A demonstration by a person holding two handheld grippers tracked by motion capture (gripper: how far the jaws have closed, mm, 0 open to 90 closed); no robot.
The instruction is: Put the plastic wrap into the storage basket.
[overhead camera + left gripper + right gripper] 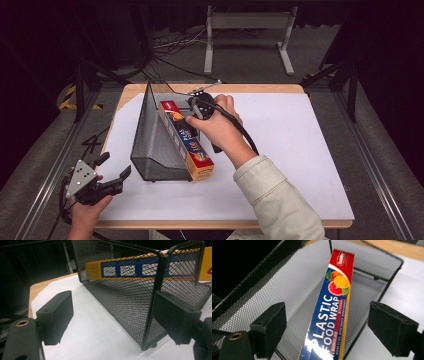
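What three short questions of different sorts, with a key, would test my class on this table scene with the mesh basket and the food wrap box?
1. True or false: the plastic food wrap box lies flat on the white sheet, outside the black mesh basket.
2. Multiple choice: the left gripper is (a) shut on the basket, (b) open and holding nothing, (c) shut on the box.
3. Fill in: the right gripper is open, with the ____ between its jaws.

Key
1. False: the box leans in the basket, one end up on the rim.
2. b: it hovers near the basket's corner.
3. The box; neither jaw touches it.
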